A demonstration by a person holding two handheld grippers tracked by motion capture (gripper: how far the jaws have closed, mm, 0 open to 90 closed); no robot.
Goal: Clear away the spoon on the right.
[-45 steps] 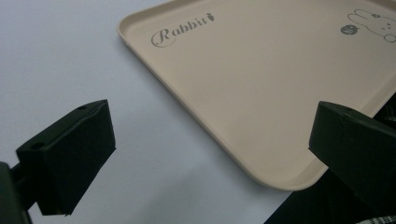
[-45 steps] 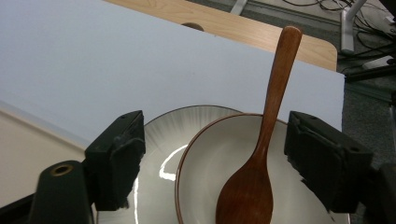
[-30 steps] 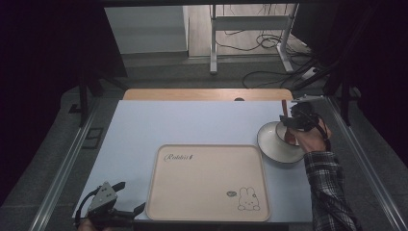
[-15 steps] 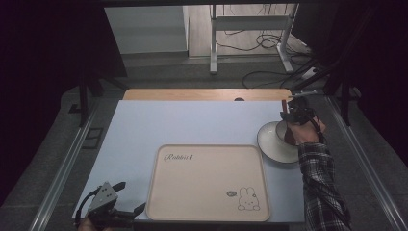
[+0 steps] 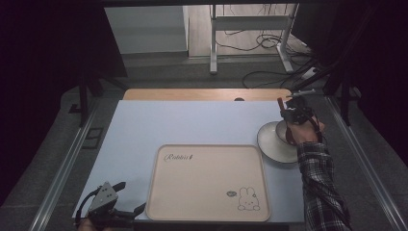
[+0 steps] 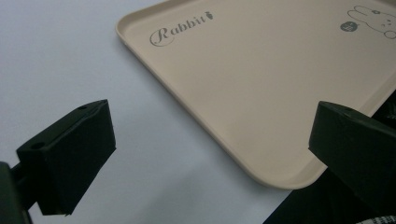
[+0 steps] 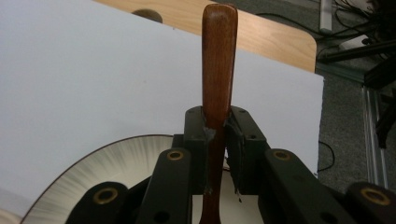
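Note:
My right gripper (image 5: 290,117) hovers over a white dish (image 5: 272,144) at the table's right side. Its jaws have just been closing and are now shut on a brown wooden handle (image 7: 218,56), which sticks up past the right gripper (image 7: 217,119). The handle's lower end is hidden behind the jaws. The dish's striped rim (image 7: 107,161) shows below. A beige tray (image 5: 207,185) with a rabbit drawing lies at the front centre. My left gripper (image 5: 129,199) rests at the front left corner, open, beside the tray's edge (image 6: 280,179), with nothing between its fingers (image 6: 79,149).
A pale blue mat (image 5: 192,120) covers the table, and a wooden strip (image 5: 207,94) shows along the far edge. Metal rails run down both sides. Cables (image 5: 269,72) and a stand's legs lie on the floor beyond the table.
The right hand has edged slightly away and leftward over the dish, and its jaws have closed on the wooden handle. The left gripper has not moved.

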